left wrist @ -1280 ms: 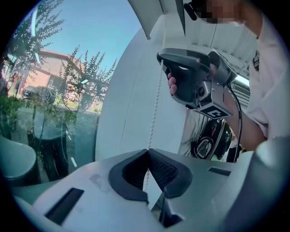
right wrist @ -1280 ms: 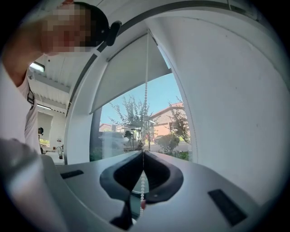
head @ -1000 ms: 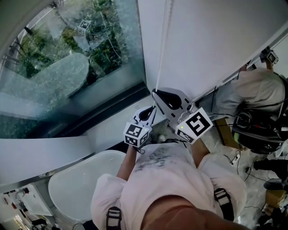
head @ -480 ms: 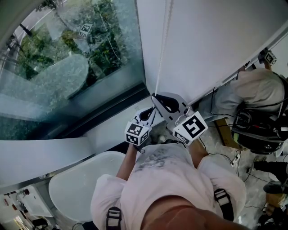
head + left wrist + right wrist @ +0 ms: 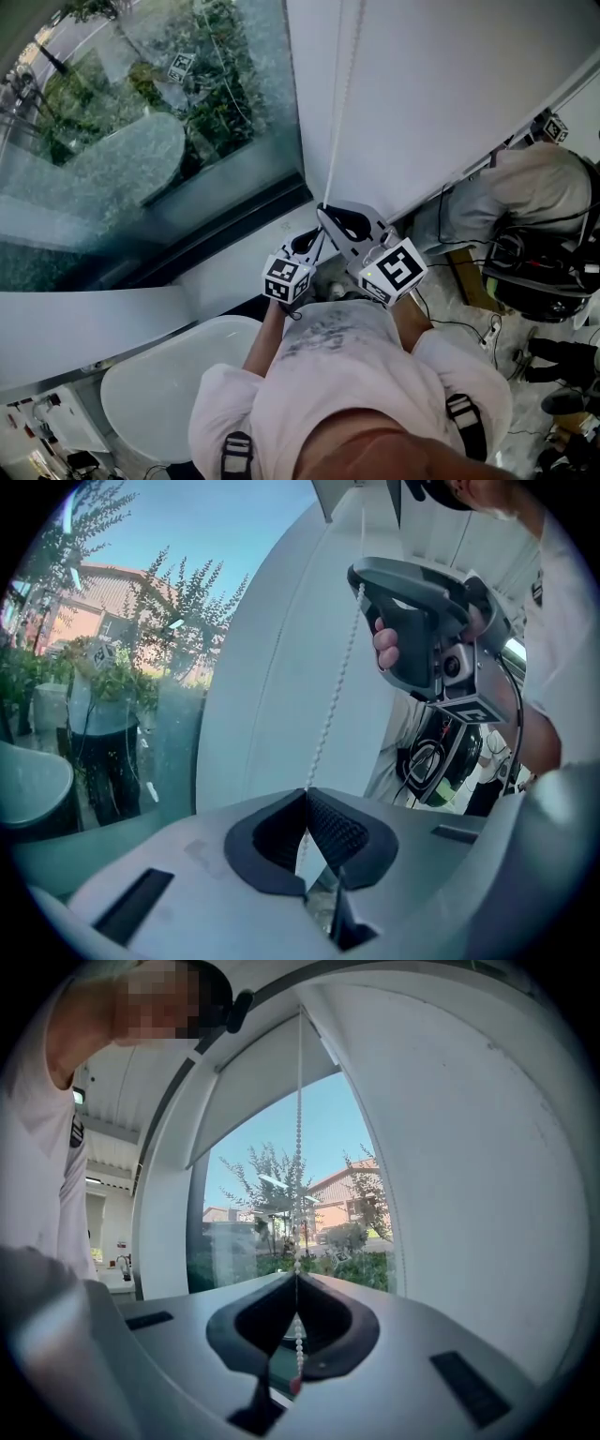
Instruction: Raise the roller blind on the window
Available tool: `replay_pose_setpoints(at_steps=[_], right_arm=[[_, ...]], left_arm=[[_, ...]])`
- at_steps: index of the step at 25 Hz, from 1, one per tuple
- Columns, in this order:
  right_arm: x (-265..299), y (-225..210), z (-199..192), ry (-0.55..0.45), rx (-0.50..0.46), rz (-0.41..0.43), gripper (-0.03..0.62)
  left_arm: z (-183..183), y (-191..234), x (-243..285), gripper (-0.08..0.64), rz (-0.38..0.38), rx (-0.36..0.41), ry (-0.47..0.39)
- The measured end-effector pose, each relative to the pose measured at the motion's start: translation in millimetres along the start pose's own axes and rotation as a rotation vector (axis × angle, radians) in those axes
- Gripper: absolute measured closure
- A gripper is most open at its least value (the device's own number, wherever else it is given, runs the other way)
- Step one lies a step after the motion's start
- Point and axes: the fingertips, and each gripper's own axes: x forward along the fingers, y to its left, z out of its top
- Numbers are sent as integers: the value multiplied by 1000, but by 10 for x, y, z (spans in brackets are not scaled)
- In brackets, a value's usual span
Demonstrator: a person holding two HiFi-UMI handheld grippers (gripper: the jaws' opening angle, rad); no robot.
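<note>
A white roller blind (image 5: 450, 84) hangs over the right part of the window (image 5: 141, 141); in the right gripper view the blind (image 5: 262, 1082) covers the top of the glass. Its white bead chain (image 5: 342, 103) runs down to both grippers. My right gripper (image 5: 322, 208) is shut on the bead chain (image 5: 299, 1147), which passes between its jaws (image 5: 297, 1277) with a red bead below. Just beneath it my left gripper (image 5: 315, 236) is shut on the same chain (image 5: 333, 696) at its jaws (image 5: 306, 794). The right gripper (image 5: 359, 578) shows above in the left gripper view.
Another person in white (image 5: 525, 187) crouches at the right among cables and gear (image 5: 534, 272). A white rounded tub (image 5: 159, 384) lies below left. The white sill (image 5: 234, 262) runs under the glass, which mirrors a marker cube (image 5: 180, 66).
My right gripper has slid a little down and toward me with the chain in it. The left gripper has hardly moved.
</note>
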Motion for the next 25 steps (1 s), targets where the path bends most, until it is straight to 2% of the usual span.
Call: replay_pose_setpoints(at_steps=[5,9,13,19,21,25], right_arm=[[-11,25,-123,13,15,5,531],[-23,49,-116,15,9,12,531],[-11,30,-135,18,6,20,531],[4,-3,-145,15,2,25,531],[11,-8,-147,15,-1,24,530],[8,-30,-162,14,-5,22,531]], left_arm=[[-123,9,18,552,0,-3,15],[-132,-32,-50,551,10,36,27],[-78,-37,-134,551,23,38,-10],[195,-100,-278,545,24,57,-71],[317,-123,-358,506,21,60,-94],[770,-182,-599,500,33,71,-193]])
